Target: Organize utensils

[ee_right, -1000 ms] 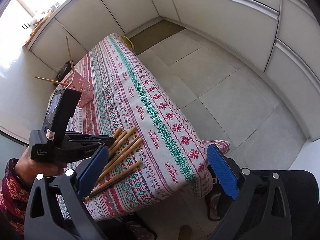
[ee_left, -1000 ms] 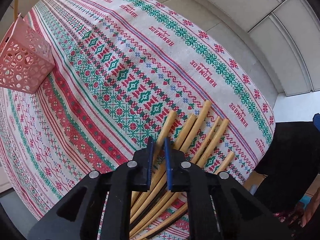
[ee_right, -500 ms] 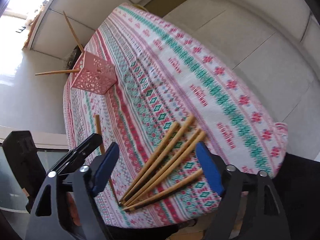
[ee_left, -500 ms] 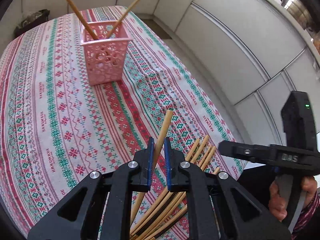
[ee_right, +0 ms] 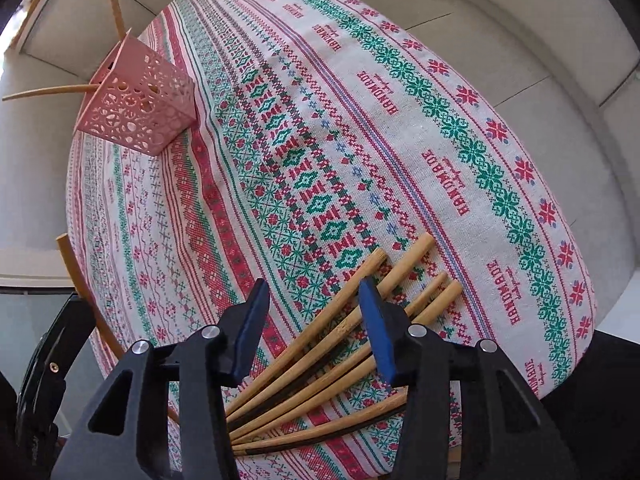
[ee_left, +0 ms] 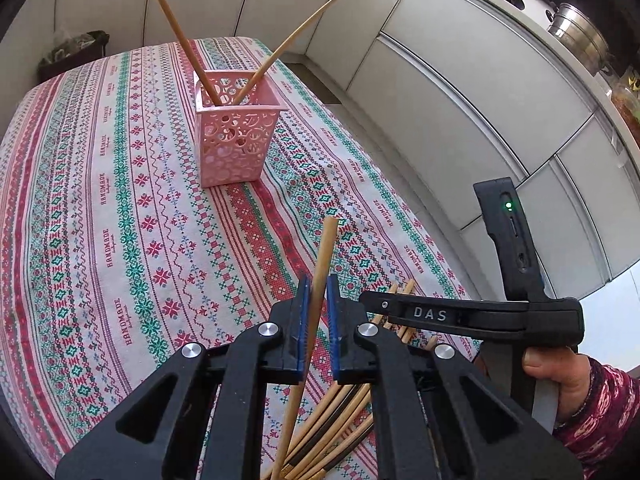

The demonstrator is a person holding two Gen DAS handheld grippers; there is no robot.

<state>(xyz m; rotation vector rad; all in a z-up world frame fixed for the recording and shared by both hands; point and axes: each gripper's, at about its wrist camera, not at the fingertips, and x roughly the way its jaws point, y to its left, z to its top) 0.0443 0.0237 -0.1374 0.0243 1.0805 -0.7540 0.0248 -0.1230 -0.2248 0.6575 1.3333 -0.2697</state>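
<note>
My left gripper (ee_left: pixel 316 292) is shut on a wooden chopstick (ee_left: pixel 324 256) and holds it tilted above the patterned tablecloth. A pink perforated basket (ee_left: pixel 234 140) stands further back with two chopsticks (ee_left: pixel 182 40) leaning in it. My right gripper (ee_right: pixel 312 304) is open, low over a fan of several wooden chopsticks (ee_right: pixel 352 316) lying near the table's front edge. The basket also shows at the far left in the right wrist view (ee_right: pixel 138 114). The held chopstick shows at the left edge there (ee_right: pixel 72 272).
The table's right edge (ee_left: pixel 400 200) drops to a tiled floor beside white cabinet doors (ee_left: pixel 460 80). A dark bin (ee_left: pixel 72 52) sits behind the table. The right gripper's body (ee_left: pixel 472 316) reaches in close beside my left fingers.
My left gripper lifted one chopstick off the pile and turned toward the basket. My right gripper came down over the remaining chopsticks and its jaws narrowed.
</note>
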